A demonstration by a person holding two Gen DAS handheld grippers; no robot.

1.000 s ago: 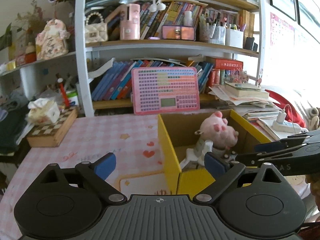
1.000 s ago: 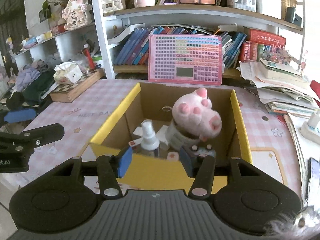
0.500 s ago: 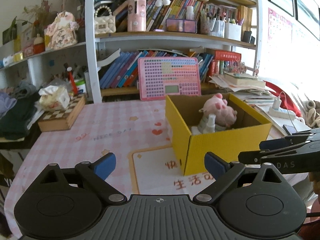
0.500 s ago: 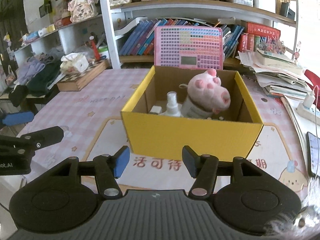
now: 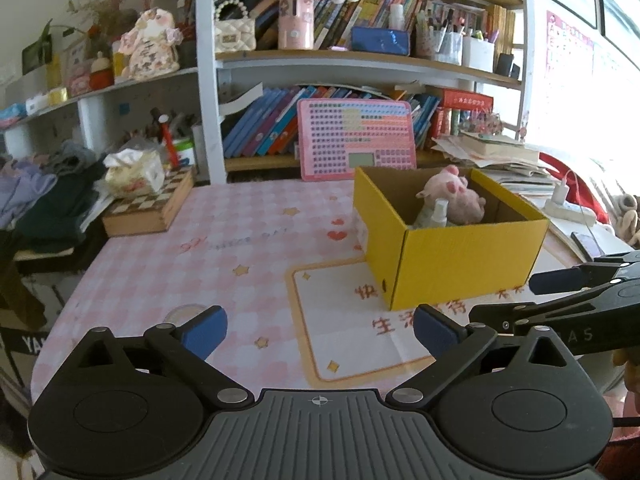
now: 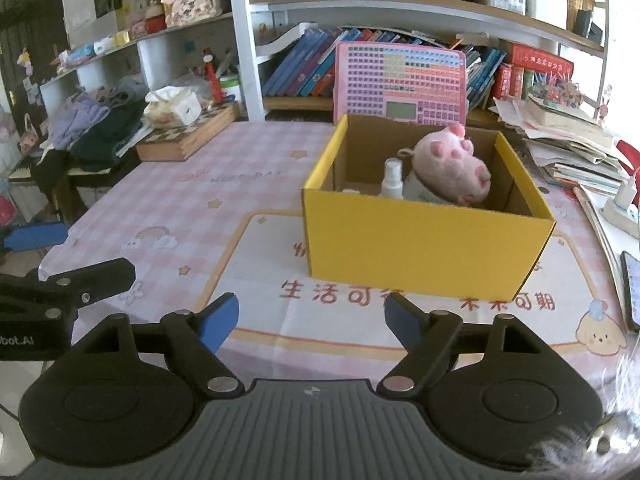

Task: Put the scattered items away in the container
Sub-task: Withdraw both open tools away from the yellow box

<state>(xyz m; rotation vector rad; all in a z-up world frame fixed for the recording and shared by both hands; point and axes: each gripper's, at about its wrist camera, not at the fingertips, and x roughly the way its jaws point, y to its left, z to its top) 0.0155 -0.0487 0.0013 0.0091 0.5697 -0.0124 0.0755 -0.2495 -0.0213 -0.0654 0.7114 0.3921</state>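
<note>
Between the left gripper's (image 5: 320, 332) blue pads: nothing, fingers spread wide, hovering over the pink checked tablecloth (image 5: 224, 240). Right gripper (image 6: 312, 316) same story: fingers wide apart, empty, above the white mat (image 6: 340, 320) with red characters.

Yellow box (image 6: 424, 248) sits on the far edge of that mat, at 12 o'clock from the right gripper, about 1 o'clock from the left one. Both grippers well apart from it. Each shows in the other's view: right gripper at 3 o'clock in the left camera, left gripper at 9 o'clock in the right camera.

Inside the box: pink plush toy (image 6: 452, 168) lying toward the right side, top poking above the rim; white spray bottle (image 6: 392, 180) upright just beside it on its left, and a pale jar-like thing (image 6: 416, 192) under the plush, can't tell what exactly.

Behind the box at 12 o'clock: pink keyboard toy (image 6: 400, 80) leaning on the bookshelf (image 6: 360, 4). At 10 o'clock: chessboard box (image 6: 188, 136) with a tissue box (image 6: 172, 106) on it. Phone (image 6: 632, 284) at 3 o'clock on the table's edge.
</note>
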